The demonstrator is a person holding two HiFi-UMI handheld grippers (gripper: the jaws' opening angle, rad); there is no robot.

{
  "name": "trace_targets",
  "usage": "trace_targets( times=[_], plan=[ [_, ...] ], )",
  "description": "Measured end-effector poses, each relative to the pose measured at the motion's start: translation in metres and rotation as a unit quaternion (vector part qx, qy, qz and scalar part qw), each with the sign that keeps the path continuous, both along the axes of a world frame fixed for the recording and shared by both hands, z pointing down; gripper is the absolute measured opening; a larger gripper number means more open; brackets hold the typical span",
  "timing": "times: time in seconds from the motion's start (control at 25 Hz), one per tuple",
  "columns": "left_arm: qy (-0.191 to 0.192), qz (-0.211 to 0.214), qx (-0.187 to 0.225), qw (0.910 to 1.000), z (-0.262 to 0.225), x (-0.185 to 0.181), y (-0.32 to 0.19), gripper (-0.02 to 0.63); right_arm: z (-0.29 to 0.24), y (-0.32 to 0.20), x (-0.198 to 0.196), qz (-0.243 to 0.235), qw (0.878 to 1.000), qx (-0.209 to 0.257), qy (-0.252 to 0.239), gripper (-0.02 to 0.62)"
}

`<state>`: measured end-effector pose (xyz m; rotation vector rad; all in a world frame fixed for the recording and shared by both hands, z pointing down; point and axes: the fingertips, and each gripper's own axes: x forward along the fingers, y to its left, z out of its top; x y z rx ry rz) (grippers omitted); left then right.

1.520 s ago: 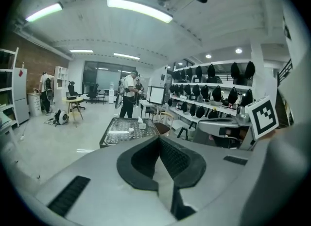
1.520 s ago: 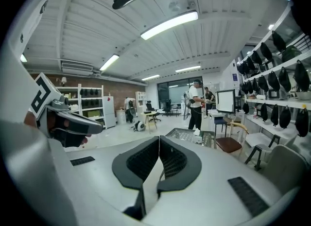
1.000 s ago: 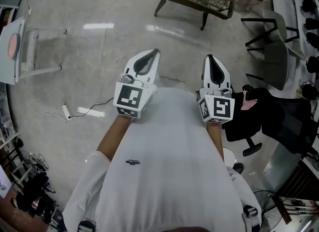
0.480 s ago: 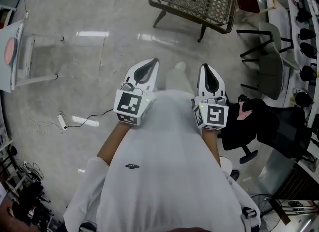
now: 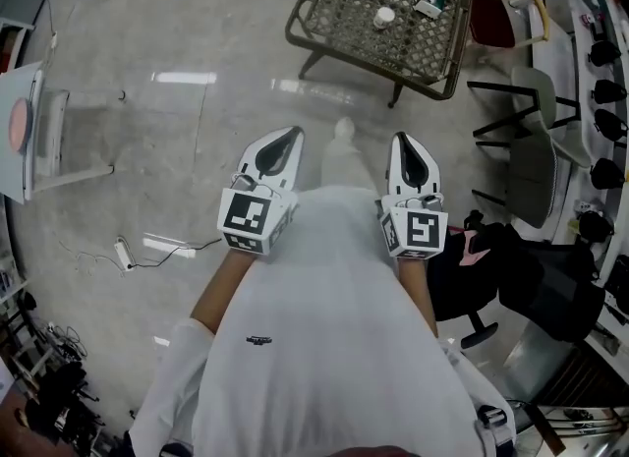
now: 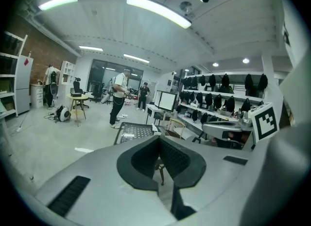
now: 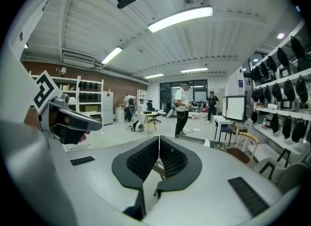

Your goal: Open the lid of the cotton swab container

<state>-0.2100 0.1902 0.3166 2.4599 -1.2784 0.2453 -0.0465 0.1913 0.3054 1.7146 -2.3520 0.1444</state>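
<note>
While the person is walking toward the table, now fuller in the head view than a second ago, the left gripper and right gripper are travelling pressed together, empty; the container is standing there, still well ahead.

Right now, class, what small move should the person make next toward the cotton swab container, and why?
Probably step closer to the table: the small white container stands on it, well ahead of the left hand-held gripper and right hand-held gripper, both shut and empty.
</note>
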Motion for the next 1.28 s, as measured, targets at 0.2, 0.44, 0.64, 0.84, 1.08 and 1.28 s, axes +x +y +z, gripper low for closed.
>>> trace_targets(
  times=[0.2, 0.44, 0.64, 0.84, 1.08, 1.28],
  plan=[
    [-0.004, -0.003, 0.011, 0.9999, -0.017, 0.035, -0.071, 0.003, -0.016, -0.071, 0.028, -0.017, 1.000, 0.010, -0.009, 0.002],
    [-0.011, -0.010, 0.035, 0.9993, -0.038, 0.082, -0.149, 0.003, -0.034, -0.146, 0.067, -0.045, 0.998, 0.032, -0.012, 0.002],
    [-0.020, -0.012, 0.039, 0.9990, -0.043, 0.118, -0.195, 0.005, -0.038, -0.194, 0.090, -0.063, 0.997, 0.040, -0.020, 0.002],
    [-0.032, -0.026, 0.031, 0.9987, -0.037, 0.140, -0.220, 0.003, -0.025, -0.228, 0.110, -0.075, 0.996, 0.037, -0.027, 0.002],
    [-0.031, -0.043, 0.022, 0.9984, -0.036, 0.142, -0.235, 0.003, -0.017, -0.252, 0.114, -0.084, 0.996, 0.030, -0.030, 0.002],
    [-0.037, -0.028, 0.013, 0.9988, -0.027, 0.155, -0.247, 0.005, -0.014, -0.258, 0.117, -0.081, 0.996, 0.028, -0.028, 0.002]
  ],
)
